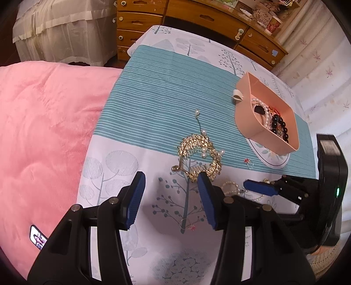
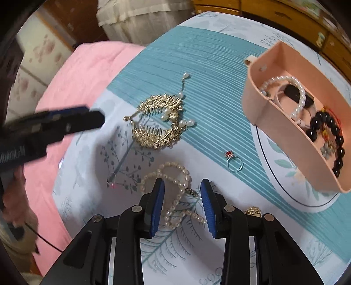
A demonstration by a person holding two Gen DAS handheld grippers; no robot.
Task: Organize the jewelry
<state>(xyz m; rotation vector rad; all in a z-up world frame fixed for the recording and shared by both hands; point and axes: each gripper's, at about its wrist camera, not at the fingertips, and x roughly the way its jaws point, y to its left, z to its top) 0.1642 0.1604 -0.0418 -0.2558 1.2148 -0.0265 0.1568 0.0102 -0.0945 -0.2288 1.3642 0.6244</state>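
In the right wrist view a pearl necklace (image 2: pixel 175 197) lies coiled on the tree-print sheet. My right gripper (image 2: pixel 182 182) points down over it, open, with the strand between the blue pads and neither pad pressing on it. My left gripper (image 1: pixel 171 175) is open over the sheet just short of a gold hair comb (image 1: pixel 199 157), with a small red-stone ring (image 1: pixel 186 225) lying below its jaws. A second red-stone ring (image 2: pixel 233 161) lies nearer the pink box (image 2: pixel 283 140), which holds pearl and black bead bracelets. A small gold piece (image 2: pixel 252 211) lies beside my right finger.
A pink blanket (image 1: pixel 43 131) covers the bed on the left, with a phone (image 1: pixel 38 237) lying on it. A wooden dresser (image 1: pixel 197 17) stands behind the bed. A finger of the left gripper (image 2: pixel 83 122) reaches in from the left in the right wrist view.
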